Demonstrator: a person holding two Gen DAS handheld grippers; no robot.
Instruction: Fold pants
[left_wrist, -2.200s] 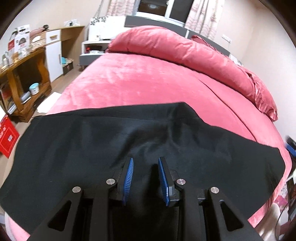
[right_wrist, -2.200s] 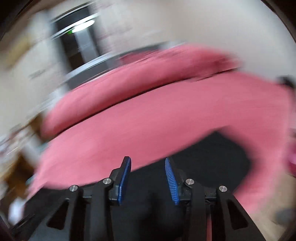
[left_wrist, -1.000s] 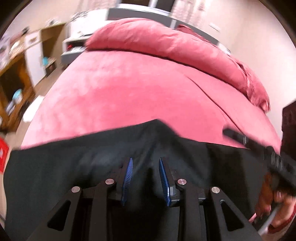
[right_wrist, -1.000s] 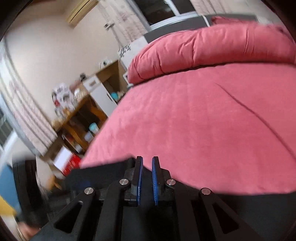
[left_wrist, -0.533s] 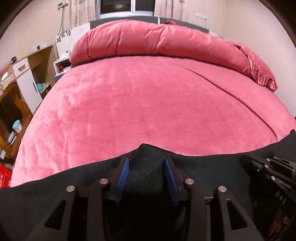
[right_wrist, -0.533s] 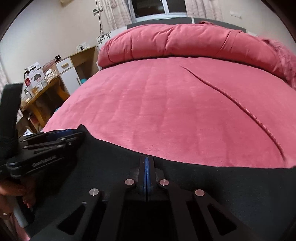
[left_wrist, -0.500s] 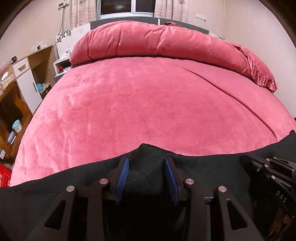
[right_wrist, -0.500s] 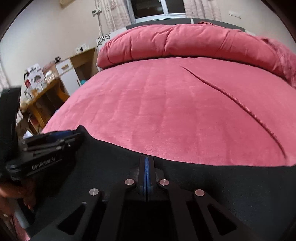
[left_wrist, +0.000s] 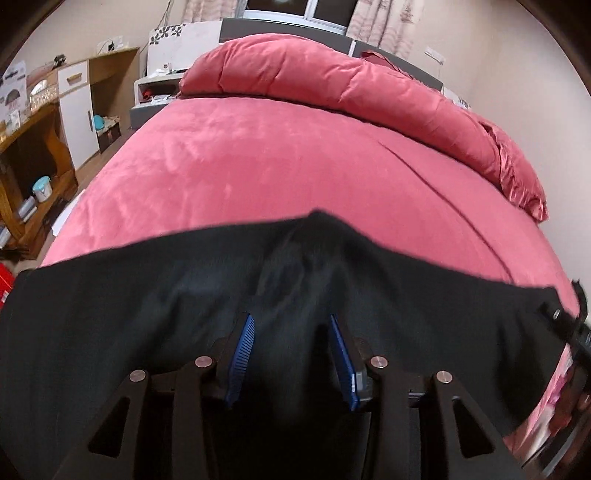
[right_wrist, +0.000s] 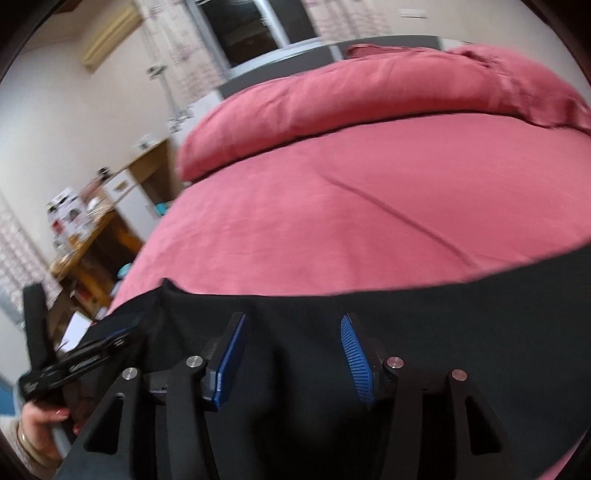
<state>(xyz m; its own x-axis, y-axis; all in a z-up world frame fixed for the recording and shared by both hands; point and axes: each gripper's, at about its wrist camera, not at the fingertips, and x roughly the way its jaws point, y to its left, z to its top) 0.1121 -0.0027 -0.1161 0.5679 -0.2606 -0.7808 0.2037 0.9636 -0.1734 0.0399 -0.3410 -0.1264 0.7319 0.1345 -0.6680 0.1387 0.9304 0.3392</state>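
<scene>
- Your left tongs (left_wrist: 291, 354) stand apart, with the blue pads spread and nothing pinched between them; black cloth lies below the gap.
- Your right tongs (right_wrist: 291, 358) are also spread wide, and hold nothing.
- The pants (left_wrist: 147, 295) lie as a broad black band across the near end of the bed (left_wrist: 277, 166), reaching from the left edge to the right edge of the left view.
- In the left view the far edge of the pants rises to a small peak just beyond your left tongs, and soft creases run down from that peak toward the pads.
- In the right view the far edge of the pants (right_wrist: 406, 314) runs nearly straight across the red cover, with a small raised corner at its left end.
- Your left tongs (right_wrist: 85, 354) show at the left side of the right view, beside that raised corner, with your hand (right_wrist: 40, 417) on the handle below them. From that view you cannot tell how they stand.
- A part of your right tongs (left_wrist: 565, 321) shows at the right edge of the left view, over the end of the pants.
- A red duvet (left_wrist: 332, 85) is rolled along the head of the bed, well apart from the pants.
- A wooden desk (left_wrist: 33, 147) with small things on it stands left of the bed.
- The right view is somewhat blurred.
</scene>
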